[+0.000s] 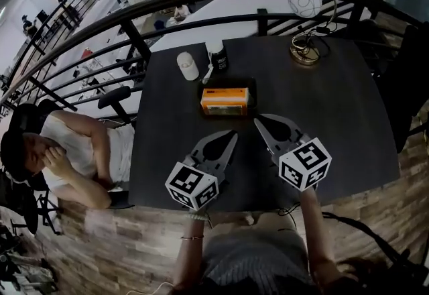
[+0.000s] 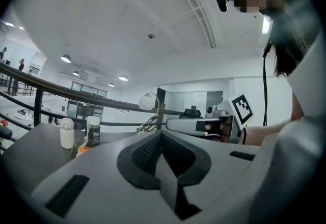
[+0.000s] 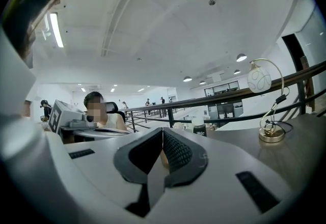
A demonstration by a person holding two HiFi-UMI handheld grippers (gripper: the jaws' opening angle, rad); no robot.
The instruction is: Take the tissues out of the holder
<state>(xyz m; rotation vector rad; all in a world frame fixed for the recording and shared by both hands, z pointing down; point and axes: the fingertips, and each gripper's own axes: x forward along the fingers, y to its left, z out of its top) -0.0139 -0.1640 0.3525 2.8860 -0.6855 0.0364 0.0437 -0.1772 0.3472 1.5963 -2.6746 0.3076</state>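
Note:
An orange tissue pack point(image 1: 226, 100) lies in a black holder point(image 1: 228, 83) in the middle of the dark table point(image 1: 335, 119). Just short of it, my left gripper point(image 1: 232, 135) points at the holder's near edge, jaws together and empty. To its right my right gripper point(image 1: 257, 122) is also shut on nothing, its tip close to the holder's near right corner. In the left gripper view the closed left gripper point(image 2: 162, 135) hides most of the orange tissue pack point(image 2: 81, 149). In the right gripper view the right gripper point(image 3: 163, 131) is shut too.
Behind the holder stand a white bottle point(image 1: 188, 66) and a dark jar with a white lid point(image 1: 217, 55). A globe lamp point(image 1: 305, 2) stands at the back right. A black railing point(image 1: 134, 32) borders the table's far side. A person point(image 1: 74, 153) sits at the left.

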